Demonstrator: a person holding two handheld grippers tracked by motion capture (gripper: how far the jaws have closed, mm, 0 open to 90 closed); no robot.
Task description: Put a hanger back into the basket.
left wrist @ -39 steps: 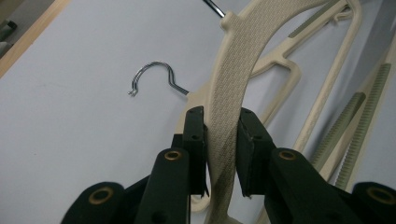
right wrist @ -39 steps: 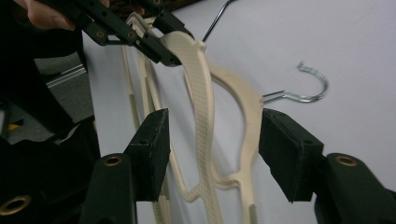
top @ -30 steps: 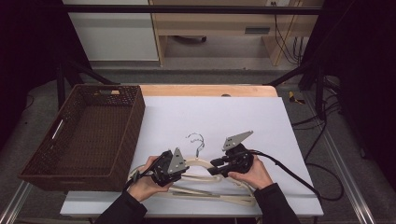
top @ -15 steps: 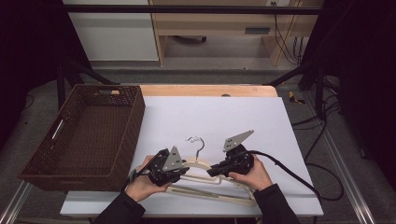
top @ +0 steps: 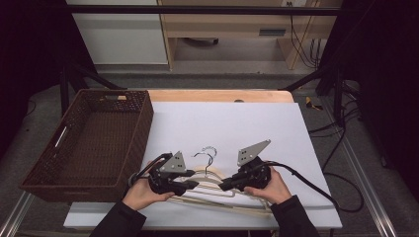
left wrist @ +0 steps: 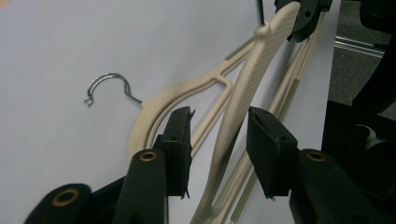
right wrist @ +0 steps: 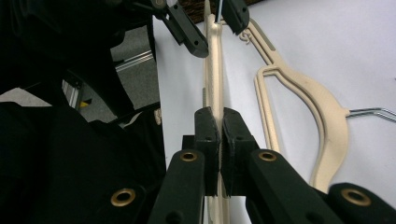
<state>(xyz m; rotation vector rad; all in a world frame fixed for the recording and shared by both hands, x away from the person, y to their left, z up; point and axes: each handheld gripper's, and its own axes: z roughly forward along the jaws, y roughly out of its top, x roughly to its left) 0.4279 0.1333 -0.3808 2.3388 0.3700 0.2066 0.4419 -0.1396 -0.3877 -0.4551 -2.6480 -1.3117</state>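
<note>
Jaws of the right gripper (right wrist: 219,140) clamp the raised hanger (right wrist: 214,60); left gripper (left wrist: 219,135) straddles it.

From my seat the table (top: 306,148) wears a white cover, with a strip of bare wood showing along its far edge. A dark brown wicker basket (top: 143,123) sits on its left side. Beyond the table I see a grey floor (top: 222,81). At the far wall stands a white cabinet (top: 118,34) on the left and a light wooden bench or desk (top: 232,27) beside it. Black cables (top: 304,42) hang at the far right. Black frame bars (top: 207,10) cross overhead, and both sides fall into darkness.
</note>
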